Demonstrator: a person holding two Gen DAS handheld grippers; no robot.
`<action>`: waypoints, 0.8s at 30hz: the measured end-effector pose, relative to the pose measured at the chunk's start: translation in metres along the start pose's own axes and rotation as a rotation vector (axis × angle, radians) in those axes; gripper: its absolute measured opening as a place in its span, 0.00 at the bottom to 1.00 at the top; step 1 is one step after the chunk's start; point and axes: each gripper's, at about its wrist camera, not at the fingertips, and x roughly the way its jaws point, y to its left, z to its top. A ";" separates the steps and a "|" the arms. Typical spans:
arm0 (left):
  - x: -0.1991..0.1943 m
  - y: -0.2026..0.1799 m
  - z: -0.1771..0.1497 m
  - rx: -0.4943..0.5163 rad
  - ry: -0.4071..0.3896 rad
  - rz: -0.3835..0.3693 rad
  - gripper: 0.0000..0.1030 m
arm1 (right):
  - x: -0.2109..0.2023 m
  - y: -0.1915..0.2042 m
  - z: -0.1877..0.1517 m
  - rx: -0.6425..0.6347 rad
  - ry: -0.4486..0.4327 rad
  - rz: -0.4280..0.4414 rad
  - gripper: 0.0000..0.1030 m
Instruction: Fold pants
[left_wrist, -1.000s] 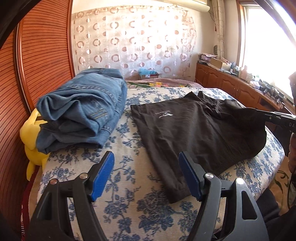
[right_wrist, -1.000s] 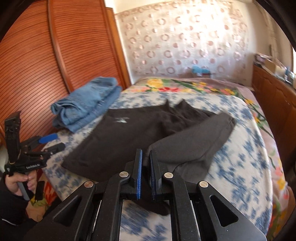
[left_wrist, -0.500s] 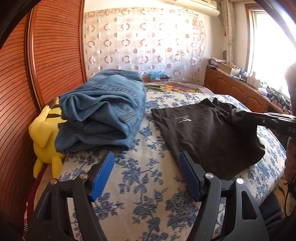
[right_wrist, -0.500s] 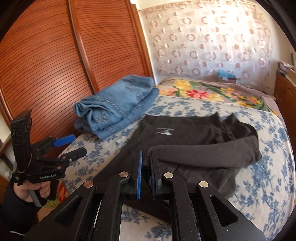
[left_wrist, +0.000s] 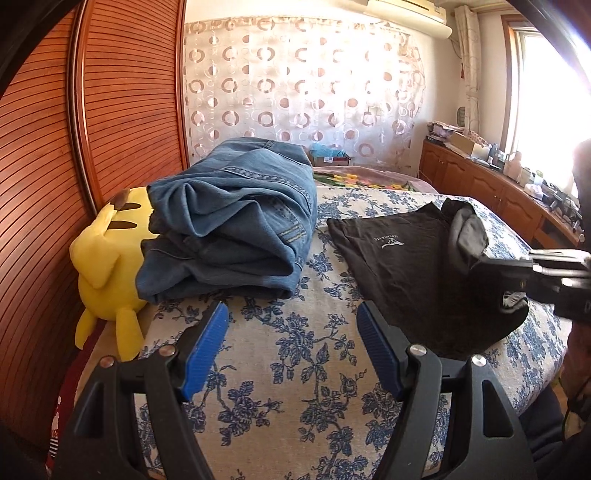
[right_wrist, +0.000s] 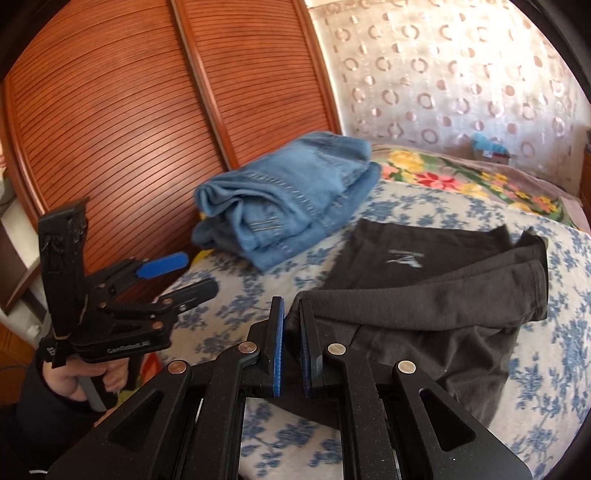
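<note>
Black pants (left_wrist: 399, 258) with a small white logo lie on the flowered bed, partly doubled over; they also show in the right wrist view (right_wrist: 424, 295). My right gripper (right_wrist: 291, 314) is shut on the near edge of the pants' folded leg, lifting it over the lower layer; it shows at the right edge of the left wrist view (left_wrist: 517, 273). My left gripper (left_wrist: 291, 332) is open and empty above bare bedspread, left of the pants; it also shows in the right wrist view (right_wrist: 177, 275).
A pile of folded blue jeans (left_wrist: 229, 229) lies at the bed's left, also in the right wrist view (right_wrist: 291, 192). A yellow plush toy (left_wrist: 107, 266) sits beside it against the wooden sliding doors (left_wrist: 122, 103). A low wooden cabinet (left_wrist: 491, 188) runs under the window.
My right gripper has carried the pants' leg leftward over the other layer. My left gripper has swung left, away from the pants toward the jeans, staying open.
</note>
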 end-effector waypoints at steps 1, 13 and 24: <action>0.000 0.001 0.000 -0.002 0.000 0.002 0.70 | 0.003 0.004 -0.001 -0.003 0.007 0.012 0.05; 0.002 0.006 -0.005 -0.015 0.012 0.005 0.70 | 0.034 0.000 -0.019 0.029 0.112 0.038 0.18; 0.010 -0.024 -0.006 0.031 0.033 -0.054 0.70 | -0.018 -0.035 -0.026 -0.006 0.034 -0.091 0.38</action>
